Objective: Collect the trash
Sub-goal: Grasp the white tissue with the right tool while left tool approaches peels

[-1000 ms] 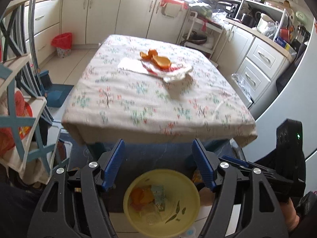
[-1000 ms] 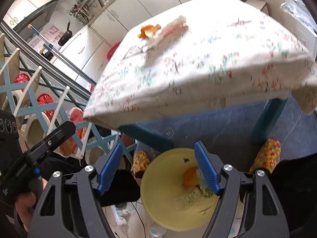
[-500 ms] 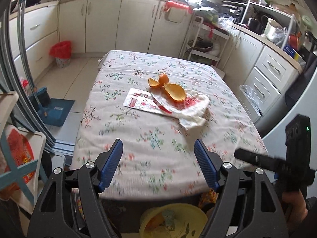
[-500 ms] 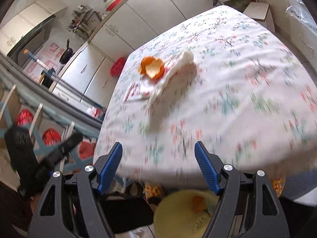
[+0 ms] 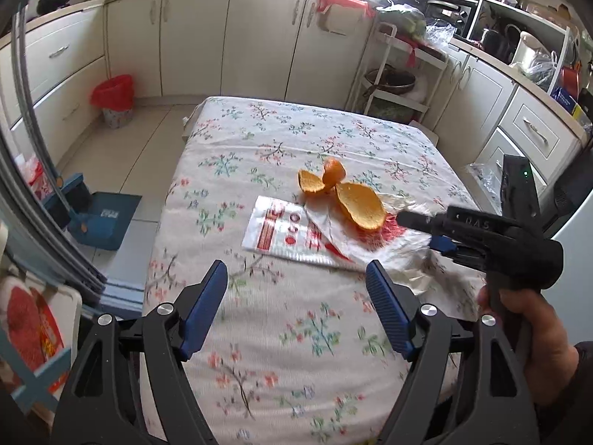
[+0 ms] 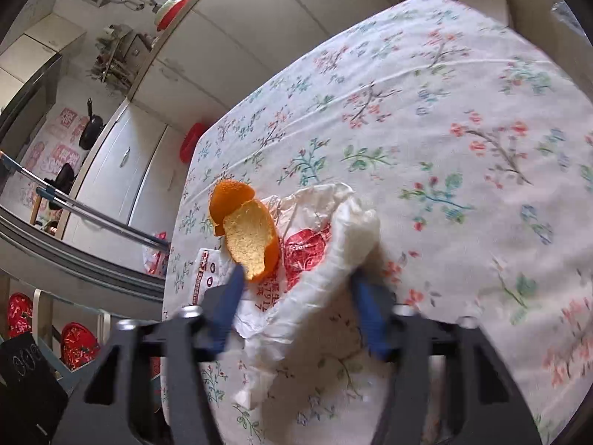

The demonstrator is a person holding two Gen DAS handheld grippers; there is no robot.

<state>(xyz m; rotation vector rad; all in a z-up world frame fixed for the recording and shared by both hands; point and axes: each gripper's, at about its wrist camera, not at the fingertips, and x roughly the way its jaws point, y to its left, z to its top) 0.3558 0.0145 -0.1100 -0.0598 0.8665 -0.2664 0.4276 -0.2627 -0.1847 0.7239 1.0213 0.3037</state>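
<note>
On a kitchen table spread with a floral tablecloth (image 5: 296,333), the left gripper (image 5: 296,296) hangs over the cloth's near end, its blue fingers (image 5: 202,307) spread wide with only fabric between them. Beyond it, toward the middle of the cloth, a white plastic bag with red print (image 5: 292,233) lies flat, and pieces of orange peel (image 5: 359,205) rest on the bag's far edge. Off the cloth's left side, a red-lined waste bin (image 5: 115,98) stands on the tiled floor by the cabinets. At the cloth's right side, a person's hand (image 5: 537,345) grips the handle of the right gripper (image 6: 296,282), which reaches in over the crumpled end of the bag. In the right wrist view its jaws have just been closing, and the bunched bag (image 6: 333,252) sits between them; one blue finger (image 6: 229,296) lies just beside the largest peel (image 6: 252,239). Motion blur hides whether the pads already press on the plastic.
</note>
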